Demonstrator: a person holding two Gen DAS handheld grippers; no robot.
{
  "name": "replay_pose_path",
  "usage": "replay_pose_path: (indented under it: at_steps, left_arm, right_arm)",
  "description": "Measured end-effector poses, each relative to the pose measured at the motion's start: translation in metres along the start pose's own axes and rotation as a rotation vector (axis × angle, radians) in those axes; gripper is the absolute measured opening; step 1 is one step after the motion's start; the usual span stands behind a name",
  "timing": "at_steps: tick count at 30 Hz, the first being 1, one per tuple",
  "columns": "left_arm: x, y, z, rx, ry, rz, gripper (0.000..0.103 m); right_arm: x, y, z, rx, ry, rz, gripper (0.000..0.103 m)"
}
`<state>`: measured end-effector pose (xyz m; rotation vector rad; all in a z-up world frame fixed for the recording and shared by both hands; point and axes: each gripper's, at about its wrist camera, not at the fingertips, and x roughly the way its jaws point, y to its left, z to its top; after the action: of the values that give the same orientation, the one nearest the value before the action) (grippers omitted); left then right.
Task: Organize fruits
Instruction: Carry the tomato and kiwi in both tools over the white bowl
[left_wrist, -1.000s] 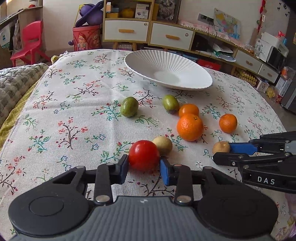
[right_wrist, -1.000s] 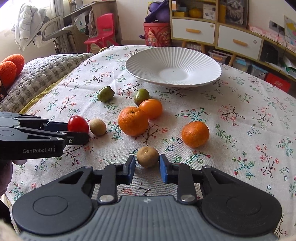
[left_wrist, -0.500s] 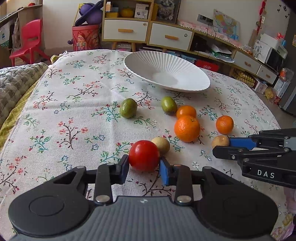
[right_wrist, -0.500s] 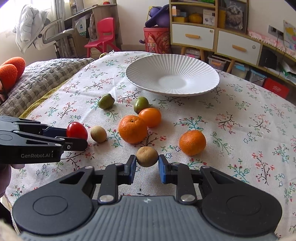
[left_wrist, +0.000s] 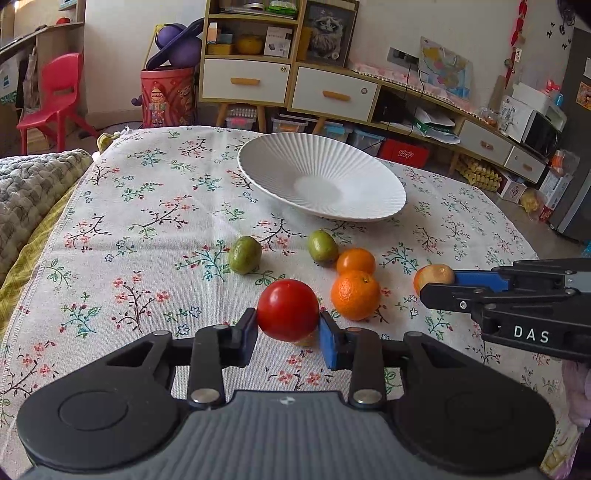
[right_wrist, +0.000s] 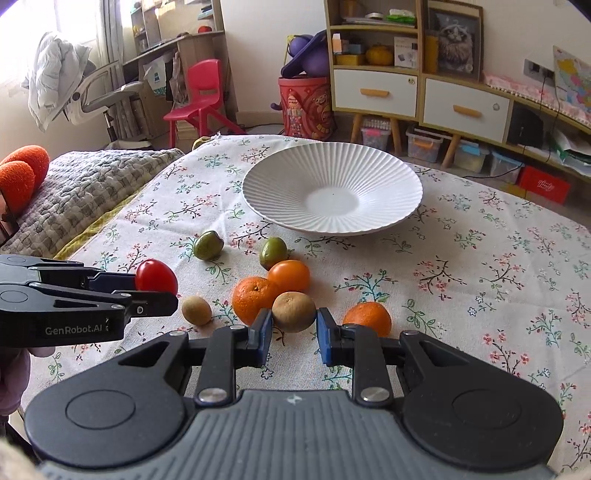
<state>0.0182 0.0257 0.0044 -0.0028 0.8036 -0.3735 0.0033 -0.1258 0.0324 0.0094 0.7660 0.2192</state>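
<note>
My left gripper (left_wrist: 287, 334) is shut on a red tomato (left_wrist: 287, 309) and holds it above the cloth; it also shows in the right wrist view (right_wrist: 156, 277). My right gripper (right_wrist: 294, 328) is shut on a brown kiwi (right_wrist: 294, 311), lifted off the table; it shows in the left wrist view (left_wrist: 437, 275). On the cloth lie two green fruits (right_wrist: 208, 245) (right_wrist: 273, 252), two touching oranges (right_wrist: 251, 298) (right_wrist: 289, 275), a third orange (right_wrist: 366, 318) and another brown kiwi (right_wrist: 196, 310). The empty white ribbed bowl (right_wrist: 332, 192) stands beyond them.
The table has a floral cloth (left_wrist: 147, 229). A grey knitted blanket (right_wrist: 74, 192) lies along its left edge. Cabinets (right_wrist: 417, 96), a red chair (right_wrist: 199, 99) and a red bin (right_wrist: 306, 107) stand behind the table.
Both grippers have lifted their fruit off the table: the left raised the tomato, the right closed on the brown kiwi and raised it. Both views now look from higher up.
</note>
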Motion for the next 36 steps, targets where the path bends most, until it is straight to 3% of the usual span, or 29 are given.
replay_pose_path:
  at_steps: [15, 27, 36]
  left_arm:
    - [0.024, -0.005, 0.047, 0.001, -0.084, -0.006, 0.019]
    - [0.079, -0.015, 0.088, 0.05, -0.079, -0.035, 0.019]
    - [0.112, -0.018, 0.094, 0.096, -0.044, -0.039, 0.019]
  right_arm:
    - [0.02, -0.019, 0.041, 0.014, -0.078, -0.021, 0.023]
    - [0.056, -0.047, 0.071, -0.001, -0.086, 0.015, 0.023]
    - [0.085, -0.06, 0.08, 0.036, -0.046, 0.021, 0.023]
